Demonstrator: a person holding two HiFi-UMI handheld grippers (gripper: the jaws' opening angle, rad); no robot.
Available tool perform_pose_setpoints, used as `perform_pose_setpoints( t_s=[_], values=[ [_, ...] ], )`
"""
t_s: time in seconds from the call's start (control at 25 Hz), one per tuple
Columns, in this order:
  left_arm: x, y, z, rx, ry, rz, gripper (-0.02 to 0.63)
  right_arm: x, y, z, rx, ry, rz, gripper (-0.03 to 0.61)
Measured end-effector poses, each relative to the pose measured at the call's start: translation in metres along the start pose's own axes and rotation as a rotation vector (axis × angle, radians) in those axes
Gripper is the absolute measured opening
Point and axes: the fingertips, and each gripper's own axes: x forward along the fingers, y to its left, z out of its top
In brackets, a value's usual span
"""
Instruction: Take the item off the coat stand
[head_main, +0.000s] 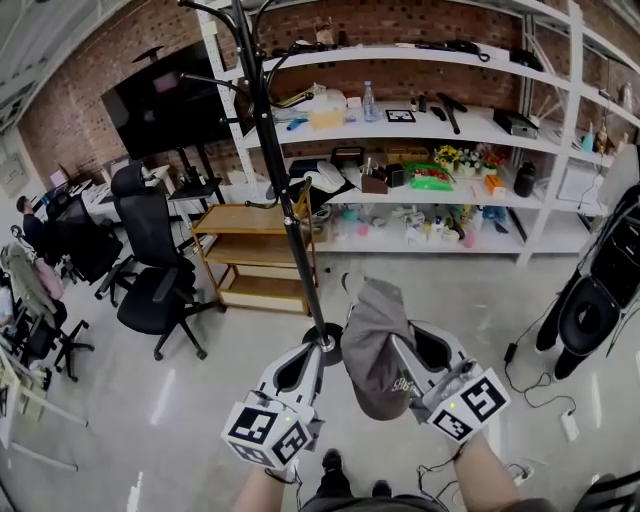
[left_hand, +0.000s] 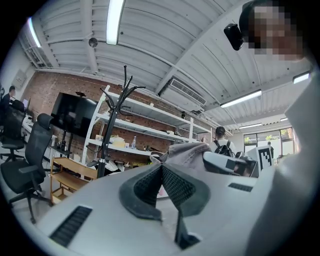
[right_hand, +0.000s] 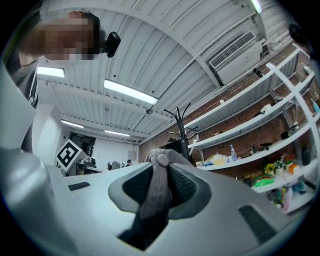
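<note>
The black coat stand (head_main: 275, 150) rises through the middle of the head view, its hooks at the top bare. A grey cap (head_main: 375, 340) hangs in the air just right of the pole, off the stand. My right gripper (head_main: 408, 350) is shut on the cap, and the cap's cloth and top button (right_hand: 159, 161) sit pinched between its pads. My left gripper (head_main: 322, 346) is level with it, close beside the pole's lower part, shut with nothing between its pads (left_hand: 170, 182). From there the stand (left_hand: 107, 135) shows apart at the left and the cap (left_hand: 187, 150) just beyond the jaws.
White shelving (head_main: 470, 130) full of small items lines the brick back wall. A wooden cart (head_main: 250, 250) and a black office chair (head_main: 150, 270) stand left of the stand. Black gear (head_main: 600, 290) and floor cables (head_main: 540, 380) lie at the right. A person with a backpack (left_hand: 222, 142) stands far off.
</note>
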Motion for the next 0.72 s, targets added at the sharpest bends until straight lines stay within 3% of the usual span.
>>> perform_pose_setpoints(
  t_s=[0.72],
  values=[
    [-0.016,-0.026,-0.022,-0.017,0.016,0.055,0.006,-0.029,0.006,-0.024,0.047,0.050,0.065,0.087]
  ],
)
